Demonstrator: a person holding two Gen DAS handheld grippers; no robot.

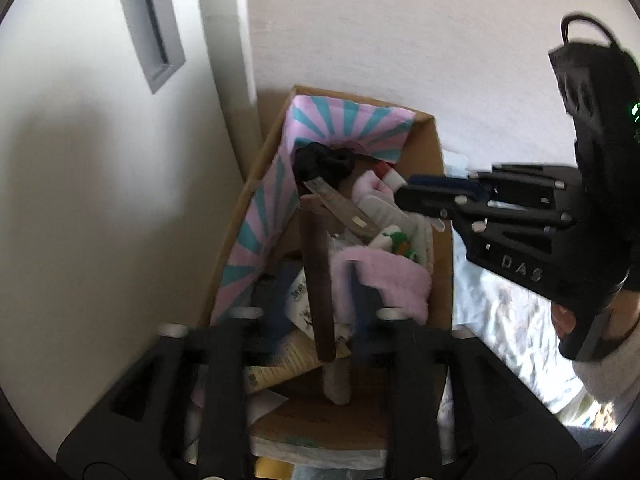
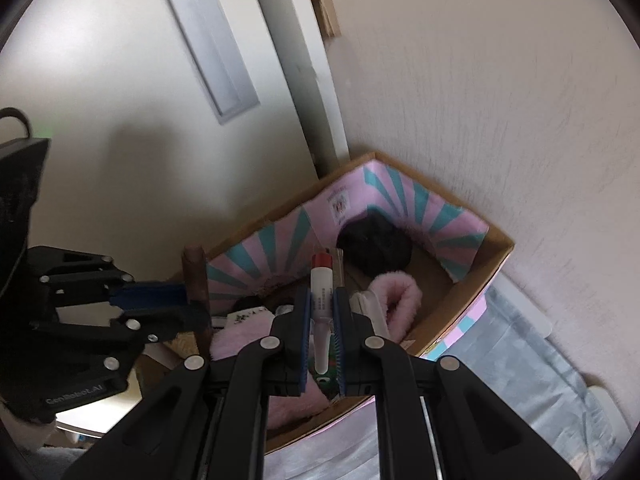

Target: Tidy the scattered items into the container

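Nearest the right wrist camera, the right gripper (image 2: 323, 320) had its jaws clenched on a white tube with a red cap (image 2: 321, 304), cap pointing away, the blue finger pads (image 2: 305, 316) pressing its sides. The tube hung above the open cardboard box (image 2: 498, 240), over a fluffy pink slipper (image 2: 394, 300) lying inside.

In the left wrist view, the left gripper (image 1: 316, 320) gripped a brown stick (image 1: 318, 280) between its jaws; the stick stood nearly upright, its top near a flat metal blade-like tool (image 1: 340, 208), its pale lower end (image 1: 338, 380) reaching toward the box floor. From the right wrist camera the same stick (image 2: 196, 280) showed clamped at the box's near left edge.

Inside the box, beside the stick, lay a pink fuzzy item (image 1: 388, 276), printed paper packets (image 1: 300, 296), and a small green and white object (image 1: 396, 240), too blurred to name. Farther in, a black bundle (image 1: 324, 164) sat in the far corner, against a pink and teal striped liner (image 1: 348, 120) that ran along the box's walls.

The box stood on a bed with pale patterned bedding (image 1: 508, 312), pushed into the corner of the cream walls (image 1: 400, 40). A grey framed panel (image 2: 208, 40) hung on the left wall beyond.
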